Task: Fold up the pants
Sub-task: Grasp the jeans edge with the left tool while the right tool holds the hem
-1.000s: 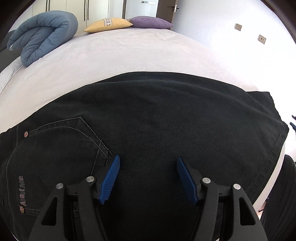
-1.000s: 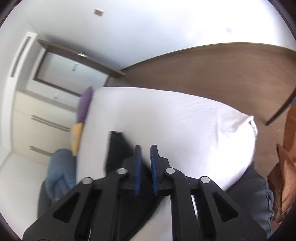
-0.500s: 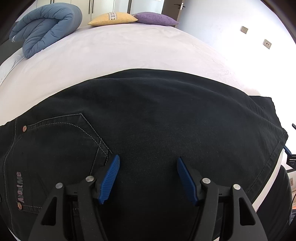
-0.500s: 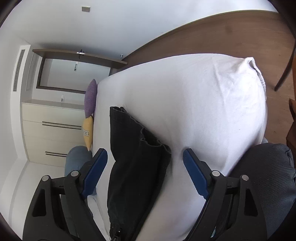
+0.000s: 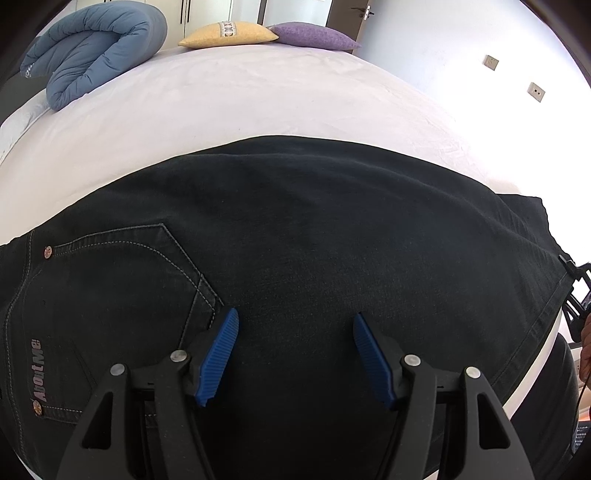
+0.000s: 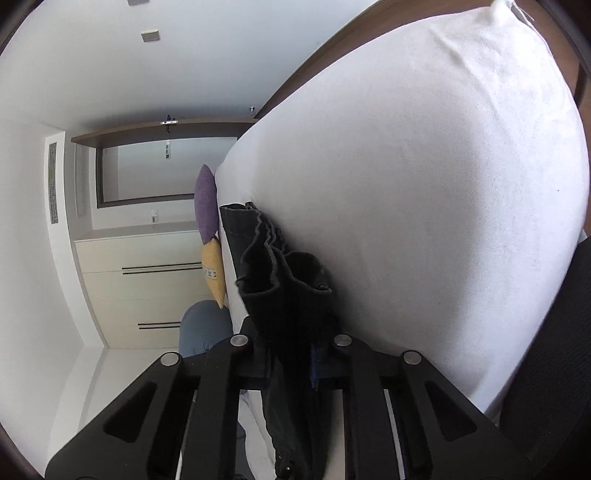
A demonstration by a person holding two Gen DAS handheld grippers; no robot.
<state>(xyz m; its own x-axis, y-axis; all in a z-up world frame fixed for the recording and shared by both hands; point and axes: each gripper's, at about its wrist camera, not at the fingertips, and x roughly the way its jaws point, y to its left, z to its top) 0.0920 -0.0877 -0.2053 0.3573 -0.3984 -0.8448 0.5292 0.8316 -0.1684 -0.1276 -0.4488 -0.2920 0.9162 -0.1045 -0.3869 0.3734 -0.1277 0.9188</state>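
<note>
Black denim pants (image 5: 314, 251) lie flat across the near part of a white bed (image 5: 240, 99), back pocket at the left, leg hems at the right. My left gripper (image 5: 293, 354) is open and hovers just above the pants' near edge, holding nothing. In the right wrist view my right gripper (image 6: 291, 362) is shut on the bunched leg hems of the pants (image 6: 280, 280) at the bed's edge. Part of the right gripper shows at the far right of the left wrist view (image 5: 578, 299).
A rolled blue duvet (image 5: 92, 48), a yellow cushion (image 5: 229, 33) and a purple cushion (image 5: 314, 35) lie at the bed's far end. Cream drawers (image 6: 147, 288) and a white wall stand beyond. White sheet (image 6: 443, 184) spreads past the pants.
My right gripper opened about half a second ago, moved onto the leg hems and has now shut on them. The left gripper stayed open over the pants and barely shifted.
</note>
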